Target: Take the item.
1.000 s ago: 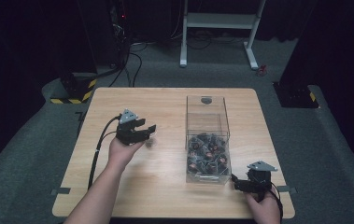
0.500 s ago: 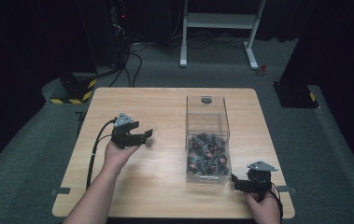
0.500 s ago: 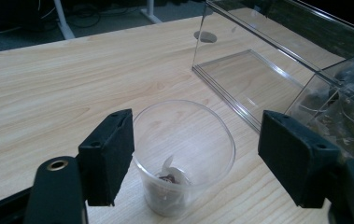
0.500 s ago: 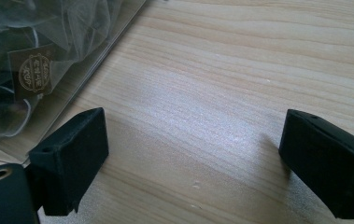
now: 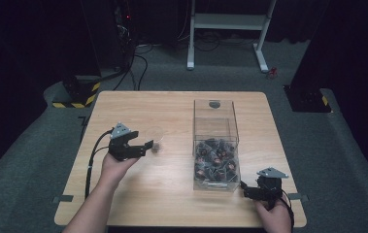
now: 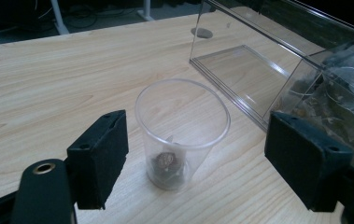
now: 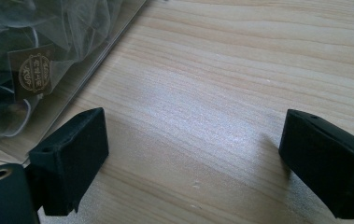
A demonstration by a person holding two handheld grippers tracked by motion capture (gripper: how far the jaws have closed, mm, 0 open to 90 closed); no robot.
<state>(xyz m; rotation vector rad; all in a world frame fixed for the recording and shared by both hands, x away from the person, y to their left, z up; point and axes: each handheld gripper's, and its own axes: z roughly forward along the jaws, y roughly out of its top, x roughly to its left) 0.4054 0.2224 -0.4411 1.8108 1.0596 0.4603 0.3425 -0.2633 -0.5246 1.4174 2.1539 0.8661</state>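
The left gripper, jaws just spread and released, straddles a light, tippy clear plastic cup at twelve o'clock; grip its midwall gently.

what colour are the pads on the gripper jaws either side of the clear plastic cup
Black pads, matte; the left gripper view shows them best, standing apart from the clear plastic cup.

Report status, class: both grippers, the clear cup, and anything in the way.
Left gripper open, jaws just widened, clear of the cup. Cup upright, one sachet inside. Right gripper open, idle. Clear box beside; nothing in the way.
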